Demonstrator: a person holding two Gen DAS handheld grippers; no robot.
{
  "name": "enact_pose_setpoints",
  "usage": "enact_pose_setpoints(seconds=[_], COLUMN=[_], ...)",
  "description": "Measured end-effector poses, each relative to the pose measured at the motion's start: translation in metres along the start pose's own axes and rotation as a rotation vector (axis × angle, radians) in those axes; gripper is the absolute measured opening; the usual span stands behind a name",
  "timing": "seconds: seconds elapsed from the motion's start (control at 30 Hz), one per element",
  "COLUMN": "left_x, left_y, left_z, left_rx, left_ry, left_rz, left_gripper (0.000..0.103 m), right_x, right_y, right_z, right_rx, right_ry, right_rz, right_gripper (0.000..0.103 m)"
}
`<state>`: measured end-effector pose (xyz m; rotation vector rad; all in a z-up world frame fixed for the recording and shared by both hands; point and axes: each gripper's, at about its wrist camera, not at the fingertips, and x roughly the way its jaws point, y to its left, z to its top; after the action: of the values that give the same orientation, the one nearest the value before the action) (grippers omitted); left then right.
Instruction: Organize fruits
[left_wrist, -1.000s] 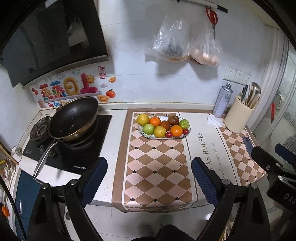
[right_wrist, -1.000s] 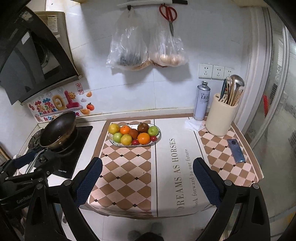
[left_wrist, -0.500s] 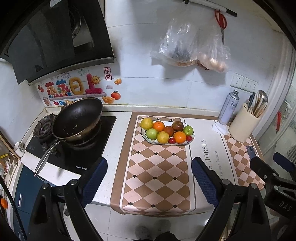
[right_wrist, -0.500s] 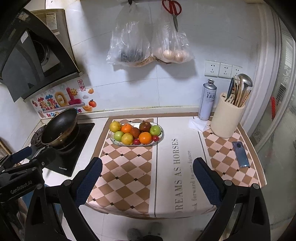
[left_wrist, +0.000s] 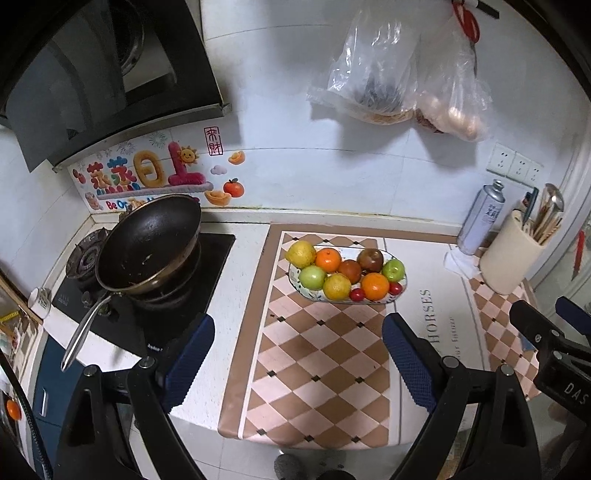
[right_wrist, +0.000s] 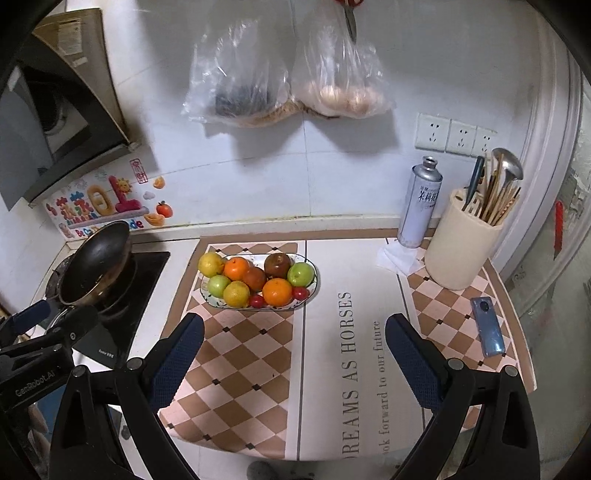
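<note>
Your fruit plate (right_wrist: 312, 287) sits on the checked mat (right_wrist: 236, 354), toward the back of the counter and left of the mat's printed white panel. On it you have a yellow fruit (right_wrist: 211, 264) at the left end, two oranges (right_wrist: 277, 291), two green apples (right_wrist: 302, 274), a dark reddish-brown fruit (right_wrist: 277, 265) and small red ones (right_wrist: 300, 292) along the front edge. The pile hides most of the plate, and what lies under the back fruits cannot be made out.

Your left gripper (left_wrist: 297, 363) and right gripper (right_wrist: 295, 360) both hang well short of the plate with fingers spread wide and nothing between them. Each sees only a cut-off piece of the other at its frame edge.

Left of the mat a dark pan (left_wrist: 147, 245) rests tilted on the stove (left_wrist: 155, 306). To the right stand a spray can (right_wrist: 421, 203) and a cream utensil holder (right_wrist: 461, 247), with a phone (right_wrist: 487, 326) lying near the mat's right edge. Two plastic bags (right_wrist: 288, 74) hang on the white tiled wall; their contents are hazy through the plastic.
</note>
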<state>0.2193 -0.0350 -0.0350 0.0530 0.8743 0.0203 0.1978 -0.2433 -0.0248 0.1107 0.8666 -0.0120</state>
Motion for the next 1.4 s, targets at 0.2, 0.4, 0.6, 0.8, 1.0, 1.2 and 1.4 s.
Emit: enact_pose_setpoints(seconds=[0.2,0.4,0.6,0.8,1.0,1.2,1.4], left_x=[0.031,0.061,0.071,0.073,0.071,0.069,0.066], left_y=[-0.006,-0.009,-0.012,-0.012,-0.01,-0.007,-0.006], left_z=[0.012,0.016,0.014,0.016,0.02,0.021,0.021], left_rx=[0.011,0.009,0.012,0.006,-0.007,-0.017,-0.019], left_ry=[0.013,0.061,0.076,0.074,0.056,0.048,0.039], left_rz=[0.031,0.032,0.04,0.04,0.053,0.054,0.056], left_gripper=[0.093,0.093,0.093,0.093,0.093,0.103,0.103], right_x=[0.037,0.065,0.074,0.078,0.078,0.076,0.074], right_y=[-0.002,-0.006,-0.009,-0.009,-0.006,-0.004,-0.004], right_z=[0.008,0.007,0.008,0.01,0.011,0.012,0.012], right_rx=[0.002,0.01,0.011,0.005,-0.005,-0.013,-0.015], right_ry=[0.034,0.078,0.091,0.094,0.089,0.085,0.082], right_rz=[-0.027,-0.039,-0.044,-0.038,-0.042,-0.043,-0.044], right_gripper=[0.1,0.1,0.1,0.101,0.101,0.102,0.102])
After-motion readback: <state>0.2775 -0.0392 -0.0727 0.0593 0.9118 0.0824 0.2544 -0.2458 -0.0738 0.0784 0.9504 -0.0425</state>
